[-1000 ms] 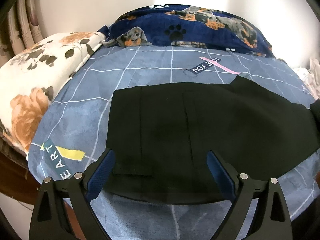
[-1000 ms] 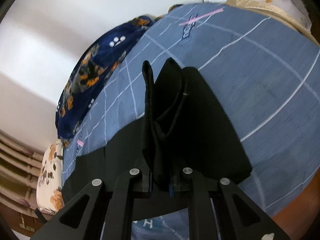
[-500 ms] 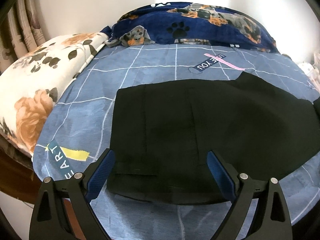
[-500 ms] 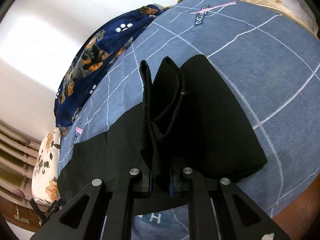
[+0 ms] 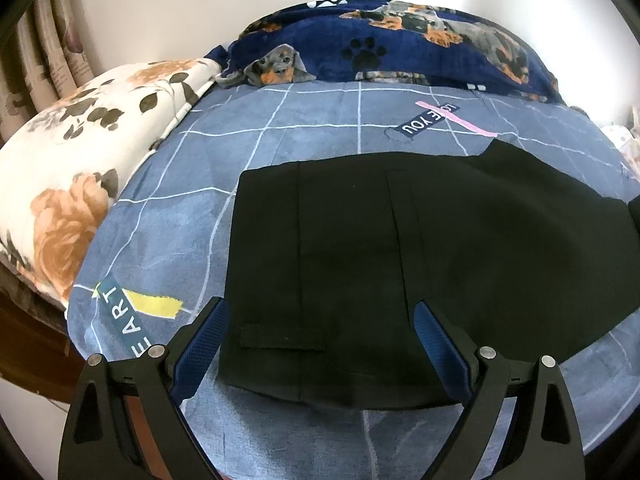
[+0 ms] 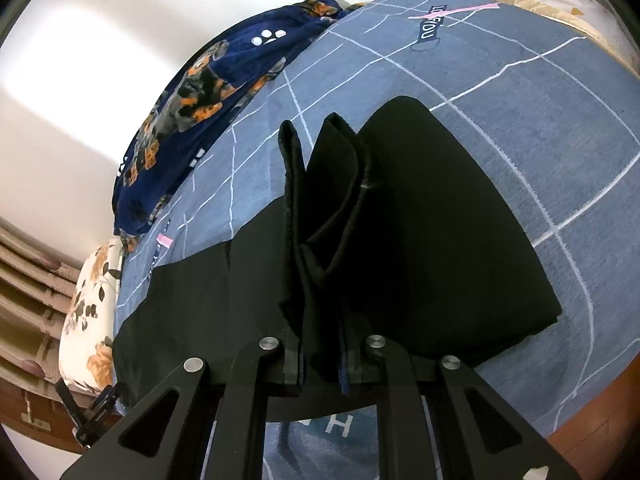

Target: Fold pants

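Observation:
Black pants [image 5: 400, 252] lie flat across the blue checked bedsheet [image 5: 304, 120], waistband end toward the left. My left gripper [image 5: 320, 344] is open, hovering over the pants' near edge, its blue pads [image 5: 204, 340] either side of the cloth without touching it. My right gripper [image 6: 320, 364] is shut on a bunched end of the pants [image 6: 328, 216], lifted off the bed; the rest of the pants [image 6: 440, 240] drapes down onto the sheet. The left gripper also shows in the right wrist view [image 6: 92, 412] at the far end of the pants.
A navy dog-print blanket [image 5: 400, 44] lies along the wall at the back. A floral quilt [image 5: 68, 160] sits at the left by the curtain [image 5: 44, 52]. The bed's wooden edge [image 6: 592, 412] runs under the near side.
My right gripper has carried the held end of the pants further over the bed, toward the left. My left gripper has drawn back slightly and stays open.

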`<state>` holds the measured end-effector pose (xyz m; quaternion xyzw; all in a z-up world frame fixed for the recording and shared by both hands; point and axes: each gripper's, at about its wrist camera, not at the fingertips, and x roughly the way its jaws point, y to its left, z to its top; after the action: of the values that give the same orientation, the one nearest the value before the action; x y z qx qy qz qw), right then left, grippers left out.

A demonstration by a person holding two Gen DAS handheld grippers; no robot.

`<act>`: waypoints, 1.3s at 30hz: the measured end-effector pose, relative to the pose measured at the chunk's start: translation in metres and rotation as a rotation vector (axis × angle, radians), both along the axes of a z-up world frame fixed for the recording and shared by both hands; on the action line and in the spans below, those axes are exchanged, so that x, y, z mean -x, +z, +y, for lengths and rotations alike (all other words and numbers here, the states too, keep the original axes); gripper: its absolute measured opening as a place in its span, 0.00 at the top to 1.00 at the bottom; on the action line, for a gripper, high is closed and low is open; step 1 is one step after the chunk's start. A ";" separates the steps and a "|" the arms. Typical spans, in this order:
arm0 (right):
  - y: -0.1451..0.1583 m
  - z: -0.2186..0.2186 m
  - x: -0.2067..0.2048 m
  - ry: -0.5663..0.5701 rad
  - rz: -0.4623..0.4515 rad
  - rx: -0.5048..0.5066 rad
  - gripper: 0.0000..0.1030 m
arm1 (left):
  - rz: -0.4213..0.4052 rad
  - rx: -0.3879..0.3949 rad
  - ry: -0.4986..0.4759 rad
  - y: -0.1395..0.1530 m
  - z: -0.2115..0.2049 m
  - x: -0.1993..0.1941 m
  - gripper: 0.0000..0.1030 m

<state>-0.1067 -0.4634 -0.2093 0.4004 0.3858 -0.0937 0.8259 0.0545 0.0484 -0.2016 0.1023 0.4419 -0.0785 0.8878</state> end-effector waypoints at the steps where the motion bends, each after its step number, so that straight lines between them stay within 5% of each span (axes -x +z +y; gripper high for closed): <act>1: 0.000 -0.001 -0.001 0.003 0.000 0.000 0.87 | 0.000 -0.003 0.000 -0.001 0.000 0.000 0.09; 39: -0.001 0.041 -0.017 0.108 -0.003 0.003 0.86 | 0.037 -0.022 -0.005 -0.009 -0.001 -0.003 0.09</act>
<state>-0.0901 -0.4221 -0.2098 0.3781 0.4055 -0.0492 0.8308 0.0573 0.0472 -0.2103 0.1114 0.4586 -0.0777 0.8782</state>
